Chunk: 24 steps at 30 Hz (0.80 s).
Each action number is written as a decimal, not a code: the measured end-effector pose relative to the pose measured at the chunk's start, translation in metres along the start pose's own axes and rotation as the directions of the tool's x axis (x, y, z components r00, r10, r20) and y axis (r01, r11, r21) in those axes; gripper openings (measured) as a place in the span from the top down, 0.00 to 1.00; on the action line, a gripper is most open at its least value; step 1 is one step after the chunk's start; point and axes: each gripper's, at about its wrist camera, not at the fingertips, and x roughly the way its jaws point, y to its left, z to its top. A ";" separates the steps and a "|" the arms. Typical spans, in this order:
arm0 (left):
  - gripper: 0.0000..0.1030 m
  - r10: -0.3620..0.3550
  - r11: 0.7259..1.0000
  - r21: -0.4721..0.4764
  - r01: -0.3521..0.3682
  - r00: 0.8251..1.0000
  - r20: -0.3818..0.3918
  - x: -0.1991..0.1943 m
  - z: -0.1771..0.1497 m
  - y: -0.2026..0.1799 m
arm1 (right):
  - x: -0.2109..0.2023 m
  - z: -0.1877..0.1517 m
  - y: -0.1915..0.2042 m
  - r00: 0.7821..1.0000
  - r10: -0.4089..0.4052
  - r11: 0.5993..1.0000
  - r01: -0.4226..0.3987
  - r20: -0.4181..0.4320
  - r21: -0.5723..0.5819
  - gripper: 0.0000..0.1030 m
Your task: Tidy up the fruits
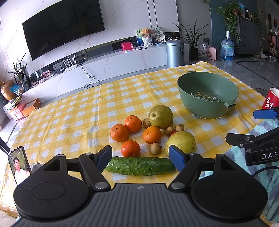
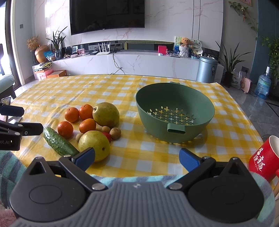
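The green colander [image 2: 174,111] sits empty, pears and tangerines [image 2: 71,114] heaped left of it, both grippers' jaws wide open, holding nothing.

Left gripper [image 1: 140,158] jaws apart; cucumber [image 1: 141,165] between.

A big black TV [image 2: 107,15] hangs on a white marble wall [image 2: 174,17]. Under it runs a long white cabinet [image 2: 132,63] with a teddy bear [image 2: 184,41] on top. A silver bin [image 2: 206,69] stands beside it. Green plants [image 2: 230,61] grow nearby. The grey floor [image 2: 252,104] shines.
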 end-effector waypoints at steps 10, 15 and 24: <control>0.15 0.000 1.000 -0.001 0.000 1.000 -0.001 0.000 0.000 0.000 | 0.000 0.000 0.000 1.000 -0.001 1.000 0.001 -0.001 -0.002 0.04; 0.15 0.001 1.000 -0.001 -0.001 1.000 -0.005 0.000 -0.001 -0.002 | 0.001 0.000 0.001 1.000 -0.001 1.000 0.001 -0.002 -0.002 0.04; 0.15 -0.001 1.000 -0.002 0.001 1.000 -0.004 0.000 -0.001 -0.001 | 0.002 0.001 0.001 1.000 -0.003 1.000 0.003 -0.004 -0.003 0.04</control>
